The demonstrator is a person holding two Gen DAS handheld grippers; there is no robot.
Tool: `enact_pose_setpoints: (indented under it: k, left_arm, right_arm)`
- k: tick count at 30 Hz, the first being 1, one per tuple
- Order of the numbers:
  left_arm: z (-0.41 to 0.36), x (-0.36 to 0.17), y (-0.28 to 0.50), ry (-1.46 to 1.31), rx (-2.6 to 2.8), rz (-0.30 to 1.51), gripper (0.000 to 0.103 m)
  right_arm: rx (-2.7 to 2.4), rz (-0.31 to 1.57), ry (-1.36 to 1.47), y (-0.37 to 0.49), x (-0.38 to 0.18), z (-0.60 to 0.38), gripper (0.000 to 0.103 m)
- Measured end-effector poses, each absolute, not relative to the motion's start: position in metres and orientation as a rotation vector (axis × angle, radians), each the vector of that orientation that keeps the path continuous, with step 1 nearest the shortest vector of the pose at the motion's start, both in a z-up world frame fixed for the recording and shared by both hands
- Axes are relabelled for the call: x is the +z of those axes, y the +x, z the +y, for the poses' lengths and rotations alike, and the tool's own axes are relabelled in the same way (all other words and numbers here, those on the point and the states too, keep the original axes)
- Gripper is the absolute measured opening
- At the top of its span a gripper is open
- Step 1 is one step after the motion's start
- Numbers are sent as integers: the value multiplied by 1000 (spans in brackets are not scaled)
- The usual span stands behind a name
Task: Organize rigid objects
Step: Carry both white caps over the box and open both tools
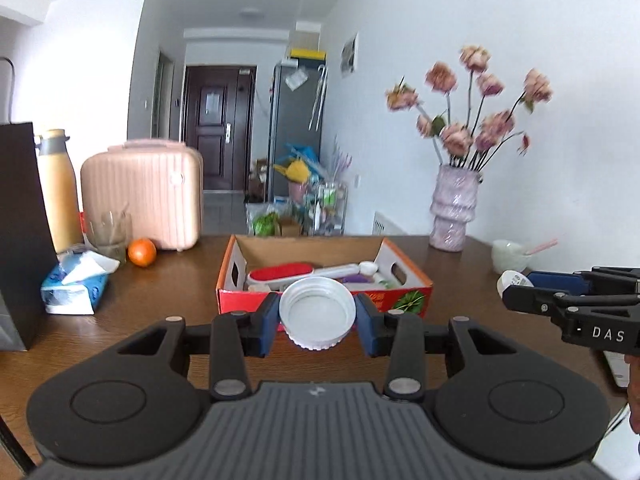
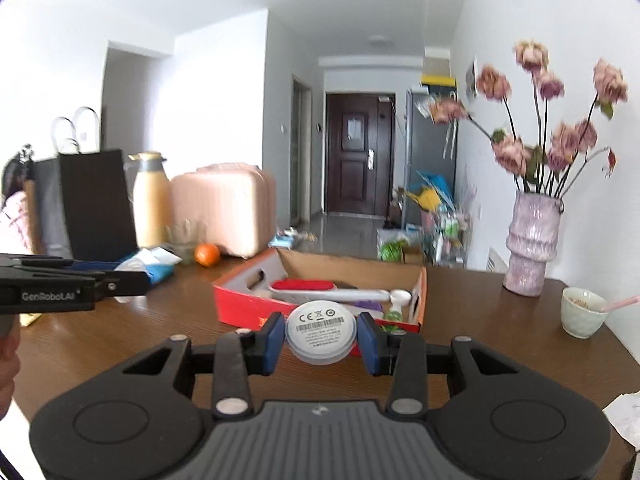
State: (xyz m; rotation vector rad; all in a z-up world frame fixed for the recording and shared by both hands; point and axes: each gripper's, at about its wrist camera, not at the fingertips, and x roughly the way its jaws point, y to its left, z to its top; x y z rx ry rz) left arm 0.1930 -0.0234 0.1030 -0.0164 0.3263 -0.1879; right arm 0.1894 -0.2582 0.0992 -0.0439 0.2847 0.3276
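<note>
My left gripper [image 1: 317,322] is shut on a white ribbed jar lid [image 1: 317,312], held hollow side towards the camera, above the brown table [image 1: 168,300]. Between the blue pads of my right gripper [image 2: 321,334] sits a white round device [image 2: 321,330] with a printed label, gripped firmly. Both hang just in front of an open red cardboard box [image 1: 324,300] [image 2: 240,304]. Inside it lie a red-and-white lint brush [image 1: 280,272] [image 2: 302,286] and a few smaller items. The right gripper also shows at the right edge of the left wrist view [image 1: 520,292], the left gripper at the left edge of the right wrist view [image 2: 136,278].
A vase of pink flowers [image 1: 454,212] [image 2: 530,240] and a pale cup [image 2: 582,312] stand at the right. Left of the box are an orange [image 1: 142,252], a glass [image 1: 108,236], a tissue pack [image 1: 74,286], a yellow flask [image 1: 60,192], a pink case [image 1: 148,196] and a black bag [image 1: 20,232].
</note>
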Motion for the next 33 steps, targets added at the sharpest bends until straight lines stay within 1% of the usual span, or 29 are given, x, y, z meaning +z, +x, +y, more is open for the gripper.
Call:
enact_pose_setpoints:
  k: [8, 16, 24, 33]
  left_arm:
    - [-20, 117, 152, -22, -204, 261, 40]
    - [-14, 119, 170, -31, -211, 263, 40]
    - [-9, 116, 247, -28, -213, 290, 41]
    - [3, 124, 346, -55, -189, 298, 41]
  right_arm:
    - [331, 235, -59, 153, 112, -253, 39]
    - [334, 247, -60, 172, 111, -250, 39]
    - [358, 256, -83, 236, 118, -240, 39]
    - [402, 291, -53, 338, 125, -229, 39]
